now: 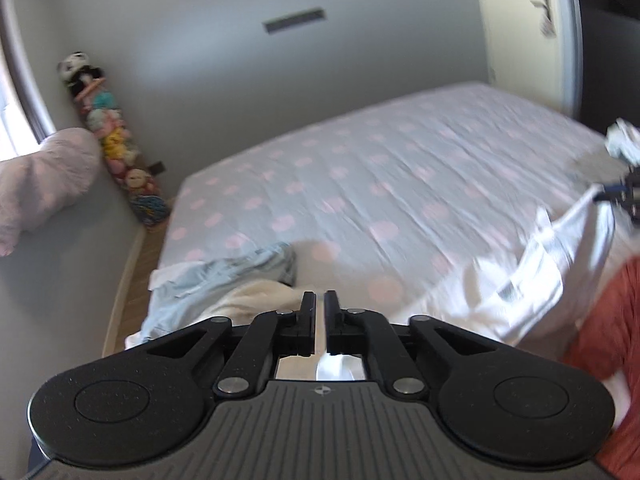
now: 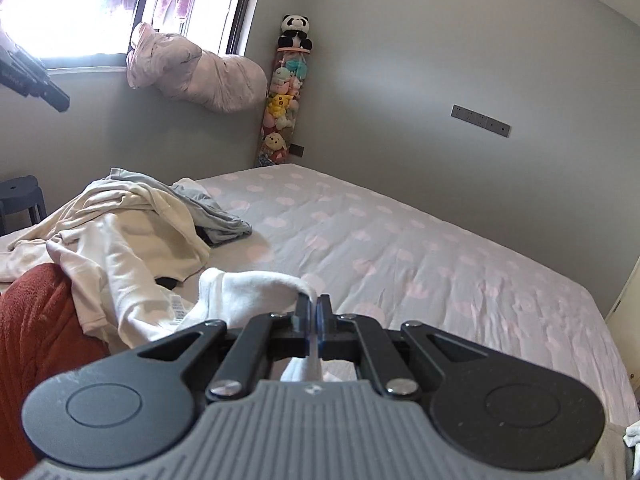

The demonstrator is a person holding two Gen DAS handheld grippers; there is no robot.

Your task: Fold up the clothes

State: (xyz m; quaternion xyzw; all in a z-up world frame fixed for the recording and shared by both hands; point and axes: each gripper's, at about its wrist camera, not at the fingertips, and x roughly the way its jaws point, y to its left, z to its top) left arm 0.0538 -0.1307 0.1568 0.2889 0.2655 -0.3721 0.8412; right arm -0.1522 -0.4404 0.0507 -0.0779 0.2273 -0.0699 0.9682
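A white garment (image 2: pixel 248 284) is lifted off the bed (image 2: pixel 400 248), and my right gripper (image 2: pixel 314 304) is shut on a fold of it. From the left wrist view the same garment (image 1: pixel 540 272) hangs down from the right gripper (image 1: pixel 618 196) at the far right edge. My left gripper (image 1: pixel 319 300) is shut to a thin slit above a cream garment (image 1: pixel 260 300) and a light blue one (image 1: pixel 224 276). In the right wrist view the left gripper (image 2: pixel 60 102) hovers high at the left with nothing hanging from its tip. A pile of cream (image 2: pixel 132 216) and grey (image 2: pixel 212 216) clothes lies on the bed's left side.
Rust-red fabric (image 2: pixel 36 320) lies at the near left edge. A tall tube of plush toys (image 2: pixel 284 96) stands in the corner, a pink bundle (image 2: pixel 192 72) sits by the window, and a dark stool (image 2: pixel 20 196) stands beside the bed. Grey walls border the bed.
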